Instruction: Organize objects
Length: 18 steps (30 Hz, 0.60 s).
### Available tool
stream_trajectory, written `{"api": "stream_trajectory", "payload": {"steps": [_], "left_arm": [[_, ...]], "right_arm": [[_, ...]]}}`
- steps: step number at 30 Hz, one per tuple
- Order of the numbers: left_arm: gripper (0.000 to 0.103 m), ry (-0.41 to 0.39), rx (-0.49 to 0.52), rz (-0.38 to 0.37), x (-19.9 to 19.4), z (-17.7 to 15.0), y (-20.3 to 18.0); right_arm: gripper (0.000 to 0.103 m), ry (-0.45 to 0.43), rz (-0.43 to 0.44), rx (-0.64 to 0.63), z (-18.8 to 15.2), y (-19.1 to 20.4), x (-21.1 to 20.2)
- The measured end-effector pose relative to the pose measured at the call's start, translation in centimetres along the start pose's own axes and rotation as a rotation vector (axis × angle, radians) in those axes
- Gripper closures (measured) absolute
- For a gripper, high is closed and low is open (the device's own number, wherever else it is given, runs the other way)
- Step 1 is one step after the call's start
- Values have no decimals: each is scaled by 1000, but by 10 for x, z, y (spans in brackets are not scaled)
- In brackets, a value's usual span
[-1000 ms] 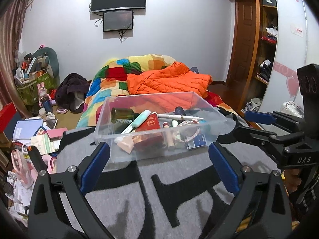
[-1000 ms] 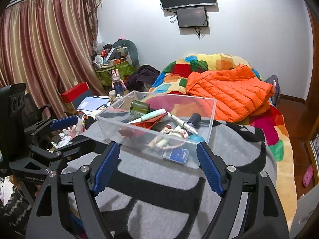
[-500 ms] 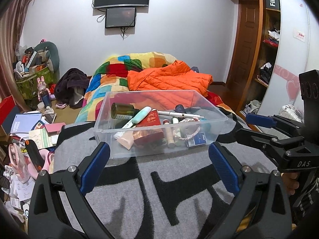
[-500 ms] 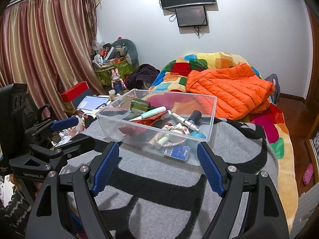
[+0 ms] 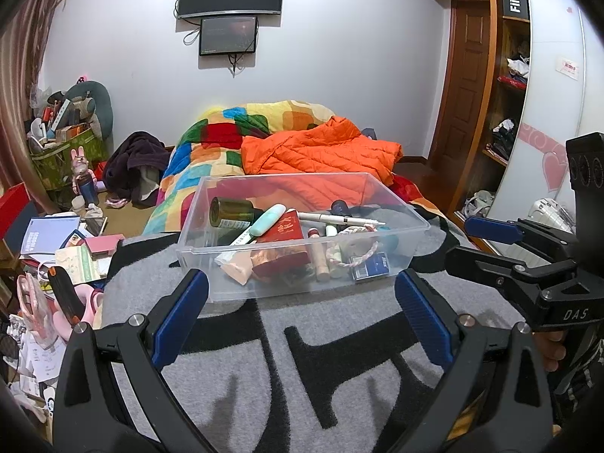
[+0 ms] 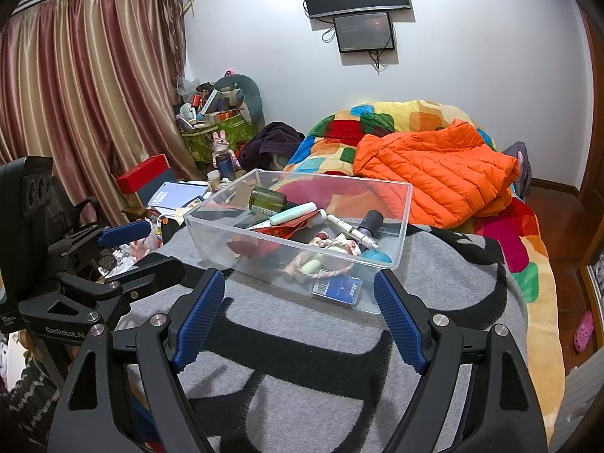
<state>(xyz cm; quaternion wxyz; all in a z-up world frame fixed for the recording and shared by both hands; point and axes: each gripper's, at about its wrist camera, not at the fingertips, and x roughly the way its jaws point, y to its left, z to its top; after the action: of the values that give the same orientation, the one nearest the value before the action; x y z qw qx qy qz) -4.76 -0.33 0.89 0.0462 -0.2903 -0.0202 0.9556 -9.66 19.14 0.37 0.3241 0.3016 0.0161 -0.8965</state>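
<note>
A clear plastic bin (image 5: 381, 188) stands on a grey and black blanket (image 5: 302, 358); it also shows in the right wrist view (image 6: 404, 226). It holds a green jar (image 5: 230, 211), a mint tube (image 5: 266, 219), a red packet (image 5: 283, 232), a white pen (image 5: 339, 220) and a blue card box (image 5: 370, 264). My left gripper (image 5: 302, 302) is open and empty just short of the bin's near wall. My right gripper (image 6: 298, 309) is open and empty in front of the bin's near corner. Each gripper shows in the other's view, the right (image 5: 528, 260) and the left (image 6: 94, 264).
An orange jacket (image 5: 321, 151) lies on a colourful quilt (image 5: 226, 139) behind the bin. Books and clutter (image 5: 56, 249) cover the floor at the left. A wardrobe (image 5: 528, 94) stands at the right. Curtains (image 6: 75, 94) hang at the left in the right wrist view.
Both grippers have pulled back and risen slightly, so the bin sits a little lower and farther in each view. Both stay open and empty.
</note>
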Motion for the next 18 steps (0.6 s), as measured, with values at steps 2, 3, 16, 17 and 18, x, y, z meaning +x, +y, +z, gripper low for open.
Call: {"api": "stream_trajectory", "payload": {"steps": [2, 3, 16, 17, 18], "left_arm": [[3, -1, -2, -1, 0, 0, 0], [3, 1, -3, -1, 0, 0, 0], [3, 10, -19, -16, 1, 1, 2], [3, 12, -20, -19, 1, 1, 2], [3, 16, -21, -22, 1, 1, 2]], "right_arm": [[24, 0, 0, 0, 0, 0, 0], [23, 0, 1, 1, 0, 0, 0], [22, 1, 3, 1, 0, -1, 0], [22, 1, 3, 2, 0, 0, 0], [22, 2, 3, 1, 1, 0, 0]]}}
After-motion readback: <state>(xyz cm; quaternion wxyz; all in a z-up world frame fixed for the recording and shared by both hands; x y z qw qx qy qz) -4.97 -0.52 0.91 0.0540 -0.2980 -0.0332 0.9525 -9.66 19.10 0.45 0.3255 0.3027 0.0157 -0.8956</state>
